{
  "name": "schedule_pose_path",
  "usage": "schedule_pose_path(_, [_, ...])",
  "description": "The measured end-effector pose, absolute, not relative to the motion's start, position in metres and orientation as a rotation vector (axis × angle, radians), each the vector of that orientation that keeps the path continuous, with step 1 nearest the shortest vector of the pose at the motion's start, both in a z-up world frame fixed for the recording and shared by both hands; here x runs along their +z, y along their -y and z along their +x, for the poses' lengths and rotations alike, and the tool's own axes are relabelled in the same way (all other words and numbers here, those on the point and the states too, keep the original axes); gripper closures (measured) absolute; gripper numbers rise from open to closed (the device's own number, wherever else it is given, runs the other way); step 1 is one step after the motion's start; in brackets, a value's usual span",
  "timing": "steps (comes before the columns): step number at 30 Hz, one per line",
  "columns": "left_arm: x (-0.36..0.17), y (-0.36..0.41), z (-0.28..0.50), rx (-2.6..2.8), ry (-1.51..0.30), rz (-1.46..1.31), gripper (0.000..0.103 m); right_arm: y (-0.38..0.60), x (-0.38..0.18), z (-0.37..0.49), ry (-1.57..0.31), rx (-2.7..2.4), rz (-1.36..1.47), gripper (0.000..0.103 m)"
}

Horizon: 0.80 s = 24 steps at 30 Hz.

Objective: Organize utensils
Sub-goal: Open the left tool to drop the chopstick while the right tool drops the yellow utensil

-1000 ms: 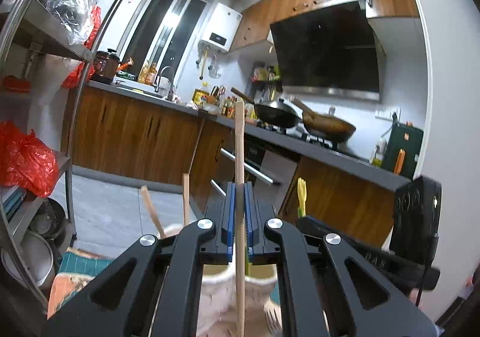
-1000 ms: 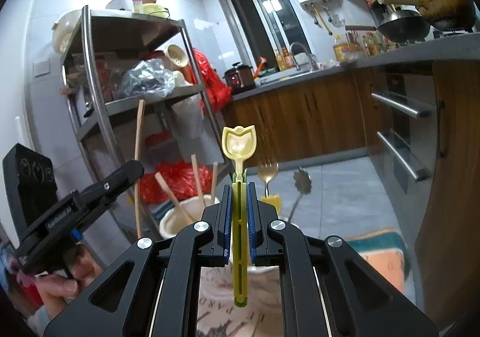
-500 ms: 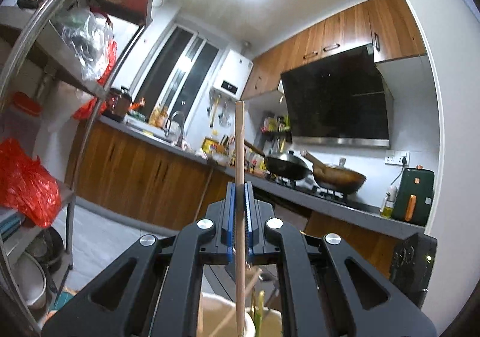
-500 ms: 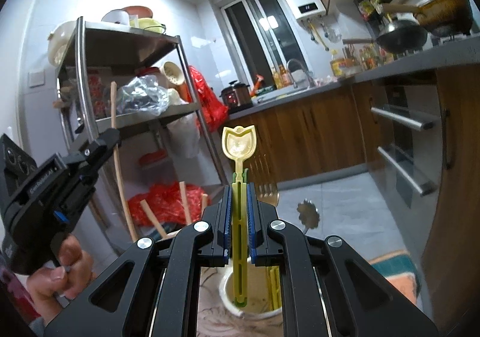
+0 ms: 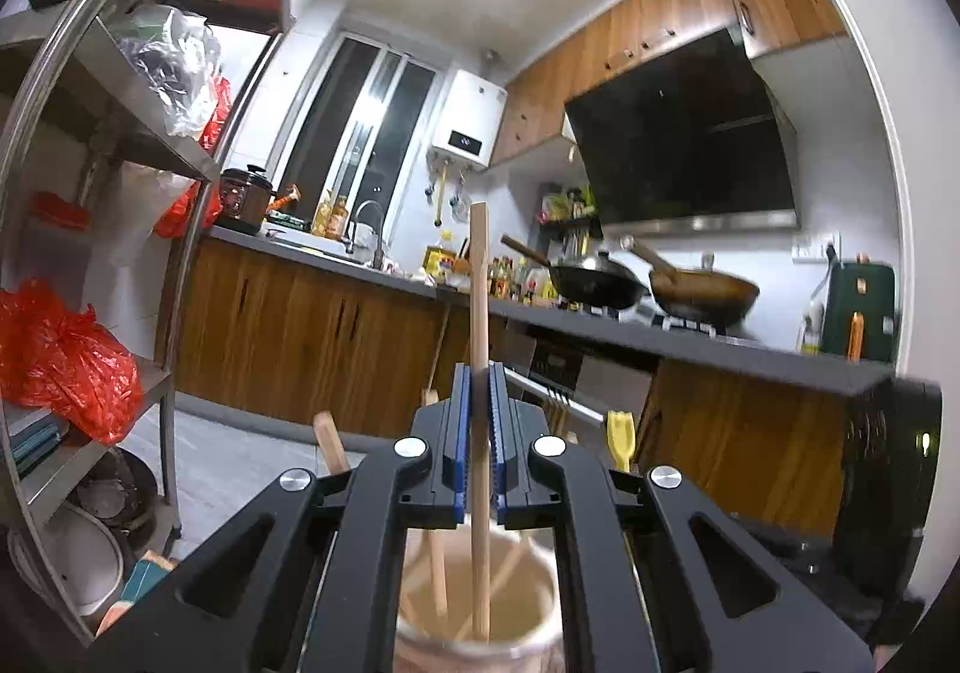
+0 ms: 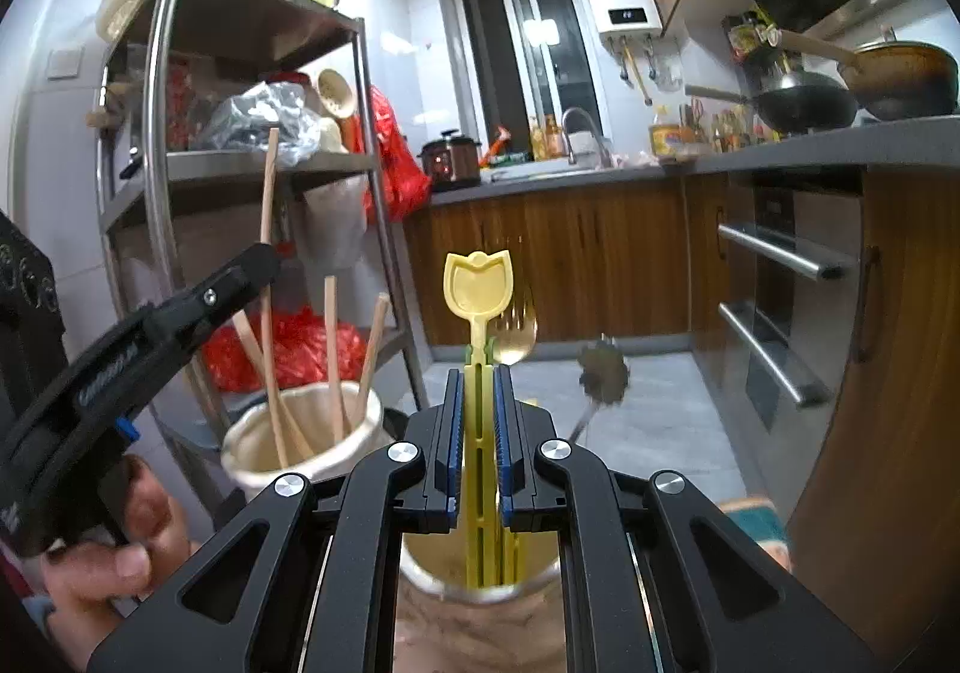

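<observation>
My left gripper point(image 5: 479, 391) is shut on a long wooden chopstick point(image 5: 479, 289) held upright, its lower end inside a cream ceramic holder point(image 5: 414, 634) that holds several other wooden sticks. My right gripper point(image 6: 479, 397) is shut on a yellow plastic spoon point(image 6: 477, 286) with a tulip-shaped head, standing upright with its lower end inside a second cream holder point(image 6: 480, 601). In the right wrist view the left gripper point(image 6: 264, 259) shows at left, a hand point(image 6: 114, 547) holding it, with the chopstick point(image 6: 267, 181) over the first holder point(image 6: 360, 448). A gold fork point(image 6: 519, 334) and a flower-headed metal spoon point(image 6: 603, 373) rise from the second holder.
A steel shelf rack point(image 6: 162, 133) with red plastic bags point(image 5: 66, 361) stands at the left. Wooden kitchen cabinets point(image 5: 300, 337) and a grey counter point(image 5: 690, 340) with woks point(image 5: 702, 292) run along the back. An oven front with bar handles point(image 6: 780, 253) is to the right.
Both grippers have come lower toward the holders. The chopstick's lower end and the yellow spoon's lower end now sit inside the cups. The grips have not changed.
</observation>
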<state>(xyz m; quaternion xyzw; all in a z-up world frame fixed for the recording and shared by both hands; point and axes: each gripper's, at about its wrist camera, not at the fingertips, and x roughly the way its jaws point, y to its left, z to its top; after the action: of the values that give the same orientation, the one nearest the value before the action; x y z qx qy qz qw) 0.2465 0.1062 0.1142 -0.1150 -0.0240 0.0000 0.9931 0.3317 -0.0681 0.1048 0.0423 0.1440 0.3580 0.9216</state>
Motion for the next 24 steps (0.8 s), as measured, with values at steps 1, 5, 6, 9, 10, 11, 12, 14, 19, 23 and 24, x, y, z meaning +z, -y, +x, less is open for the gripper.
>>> schedule_pose_path(1, [0.112, -0.104, 0.244, 0.0, 0.036, -0.219, 0.097, 0.068, 0.104, 0.331, -0.304, 0.736, 0.084, 0.092])
schedule_pose_path(5, [0.104, -0.096, 0.241, 0.015, -0.023, -0.172, 0.097, 0.067, 0.097, 0.326, -0.333, 0.727, 0.058, 0.092])
schedule_pose_path(6, [0.103, -0.094, 0.242, 0.021, -0.038, -0.16, 0.097, 0.067, 0.096, 0.326, -0.341, 0.72, 0.051, 0.092])
schedule_pose_path(9, [0.101, -0.092, 0.244, 0.05, -0.086, -0.137, 0.097, 0.067, 0.093, 0.329, -0.374, 0.706, 0.045, 0.092])
schedule_pose_path(10, [0.101, -0.091, 0.246, 0.06, -0.102, -0.131, 0.097, 0.067, 0.092, 0.329, -0.384, 0.705, 0.045, 0.092])
schedule_pose_path(11, [0.101, -0.091, 0.247, 0.067, -0.113, -0.123, 0.097, 0.068, 0.091, 0.33, -0.393, 0.703, 0.045, 0.092])
schedule_pose_path(12, [0.101, -0.089, 0.25, 0.084, -0.134, -0.104, 0.097, 0.067, 0.091, 0.332, -0.408, 0.707, 0.044, 0.092])
schedule_pose_path(14, [0.1, -0.087, 0.253, 0.097, -0.156, -0.086, 0.097, 0.066, 0.091, 0.334, -0.426, 0.704, 0.04, 0.092])
schedule_pose_path(19, [0.1, -0.088, 0.258, 0.114, -0.198, -0.075, 0.091, 0.064, 0.089, 0.334, -0.447, 0.711, 0.032, 0.082])
schedule_pose_path(23, [0.104, -0.083, 0.251, 0.14, -0.17, -0.03, 0.066, 0.065, 0.092, 0.329, -0.434, 0.71, 0.024, 0.08])
schedule_pose_path(24, [0.105, -0.082, 0.249, 0.14, -0.165, -0.024, 0.063, 0.066, 0.093, 0.328, -0.429, 0.708, 0.026, 0.08])
